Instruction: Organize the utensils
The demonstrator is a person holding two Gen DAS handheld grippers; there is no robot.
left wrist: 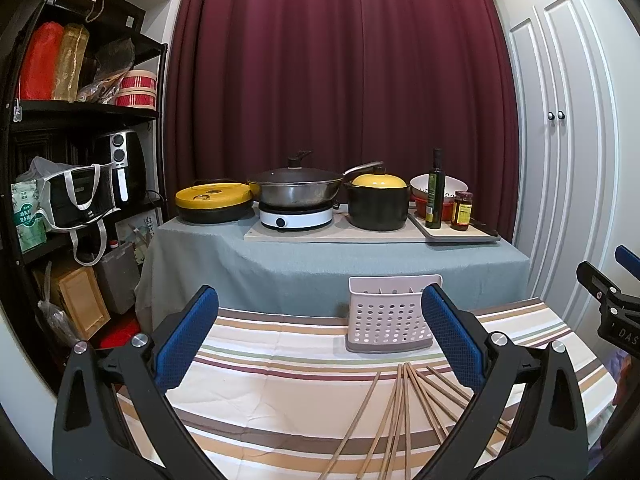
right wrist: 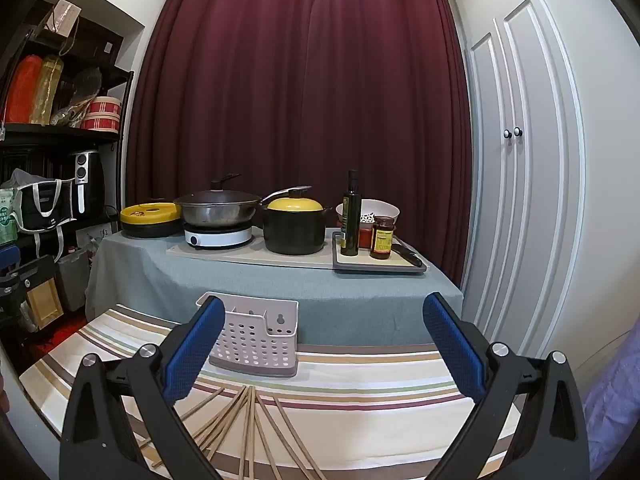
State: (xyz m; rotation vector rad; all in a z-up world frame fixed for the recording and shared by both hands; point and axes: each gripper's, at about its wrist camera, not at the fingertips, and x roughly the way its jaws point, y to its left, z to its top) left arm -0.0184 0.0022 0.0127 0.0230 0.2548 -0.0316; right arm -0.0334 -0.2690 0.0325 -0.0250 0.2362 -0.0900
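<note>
While chopsticks (left wrist: 400, 412) lie fanned near table's (left wrist: 260, 360) front edge: both grippers (left wrist: 320, 344) (right wrist: 324, 352) agape, empty; probably next, pinching one for holder (left wrist: 386, 316).

Both wrist views look forward, low over the striped table (left wrist: 280, 360), sharing the holder (right wrist: 256, 340) and stove table.

1. Evenly and fairly brightly lit indoors, apparently from overhead; source out of frame.
2. Soft, faint shadows only; shelving (left wrist: 80, 120) at left of frame darkest.
3. Small glare on wok lid (left wrist: 296, 178) and pale doors (right wrist: 520, 160).
4. Strong fisheye bending at edges, black vignette in corners.
5. Sharp at centre; slightly soft toward the rim.
</note>
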